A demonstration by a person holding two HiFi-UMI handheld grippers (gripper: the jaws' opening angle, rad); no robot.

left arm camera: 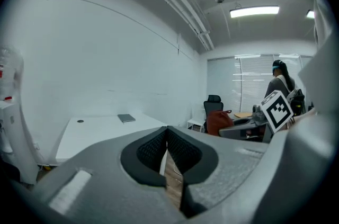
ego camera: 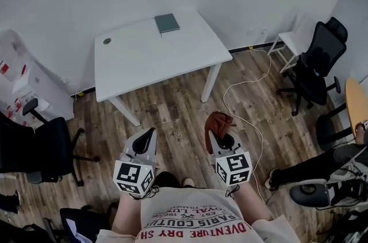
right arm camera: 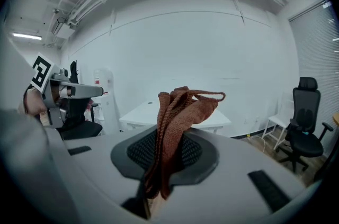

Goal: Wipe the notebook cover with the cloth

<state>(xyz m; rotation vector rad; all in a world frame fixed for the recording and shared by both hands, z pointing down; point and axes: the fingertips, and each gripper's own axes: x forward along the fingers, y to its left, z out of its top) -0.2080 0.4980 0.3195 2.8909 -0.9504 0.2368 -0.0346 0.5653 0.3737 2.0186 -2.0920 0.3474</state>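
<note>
approach step: cloth in hand, notebook not yet reached

step: carry/approach, as i read it. right gripper [ego camera: 215, 137] has its jaws clamped on the rust-brown cloth [ego camera: 218, 123], which bunches up above the tips. left gripper [ego camera: 150, 132] has its jaws closed with nothing between them. both are held low in front of the person, over the wood floor [ego camera: 178, 115], well apart from the table [ego camera: 144, 61]. no wiping has started by the look of it.

task's thing: dark green notebook [ego camera: 167, 23] lies flat and closed near the far edge of the table, close to the wall. nothing on it or touching it.

next move, my read: walk up to the table, reach the right gripper across to the far edge and lay the loose part of the cloth flat on the cover. the left gripper is free, so it could pin the notebook while it's wiped; a light book on a smooth top may slide.

view differences:
- head view is the only one with the whole layout: both grippers, table, notebook, the gap between them, plus a cable [ego camera: 244, 98] on the floor along the way.
- left gripper view shows the notebook beyond its shut tips, small and far off.
- right gripper view settles the grip: cloth pinched between the pads. i can't find the notebook there, only part of the table behind the cloth.
</note>
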